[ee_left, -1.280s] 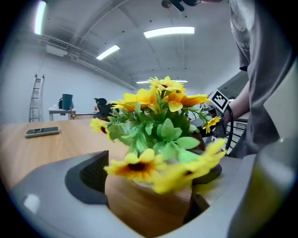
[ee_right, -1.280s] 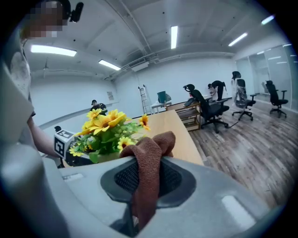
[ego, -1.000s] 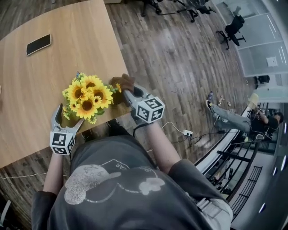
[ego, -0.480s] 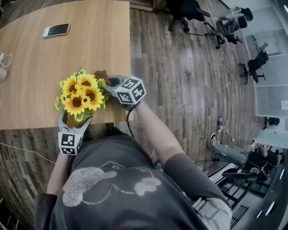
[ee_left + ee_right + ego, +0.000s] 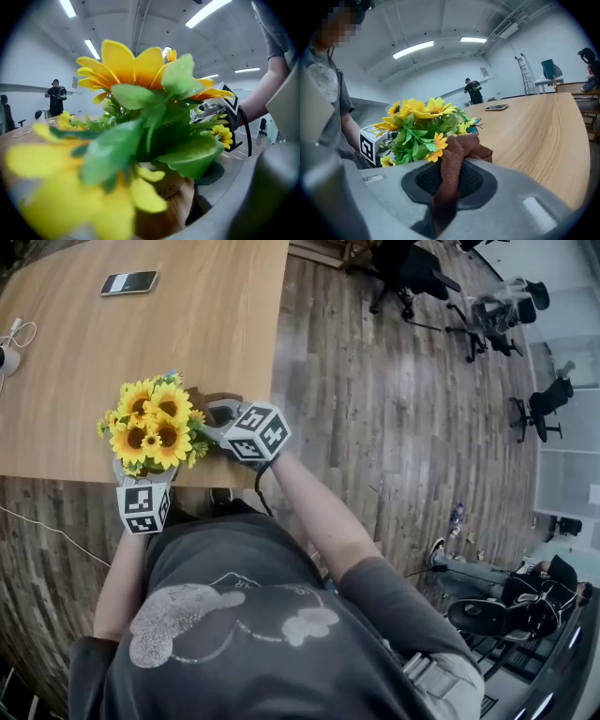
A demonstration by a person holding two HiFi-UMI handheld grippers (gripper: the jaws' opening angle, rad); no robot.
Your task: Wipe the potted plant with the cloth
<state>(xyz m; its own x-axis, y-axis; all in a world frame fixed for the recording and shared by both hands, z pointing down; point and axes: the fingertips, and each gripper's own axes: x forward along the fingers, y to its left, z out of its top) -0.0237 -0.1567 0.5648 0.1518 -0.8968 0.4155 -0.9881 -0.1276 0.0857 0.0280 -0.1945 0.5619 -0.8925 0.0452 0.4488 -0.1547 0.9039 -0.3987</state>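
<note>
The potted plant is a bunch of yellow sunflowers [image 5: 150, 426] in a small brown pot [image 5: 168, 186] near the table's front edge. A brown cloth [image 5: 459, 150] hangs folded out of my right gripper [image 5: 449, 187], which is shut on it. In the head view the right gripper [image 5: 218, 416] presses the cloth [image 5: 208, 399] against the bouquet's right side. My left gripper [image 5: 141, 484] reaches under the flowers from the front, with its jaws either side of the pot. Blurred petals hide its left jaw, so its grip is unclear.
A phone [image 5: 129, 282] lies far back on the wooden table [image 5: 75, 352], and a white cable [image 5: 13, 334] sits at its left edge. Office chairs [image 5: 412, 268] stand on the wood floor to the right. A person [image 5: 472, 91] stands far off.
My right gripper has carried the cloth leftward up against the flowers. My left gripper has slid further under the bouquet, so its jaws no longer show from above.
</note>
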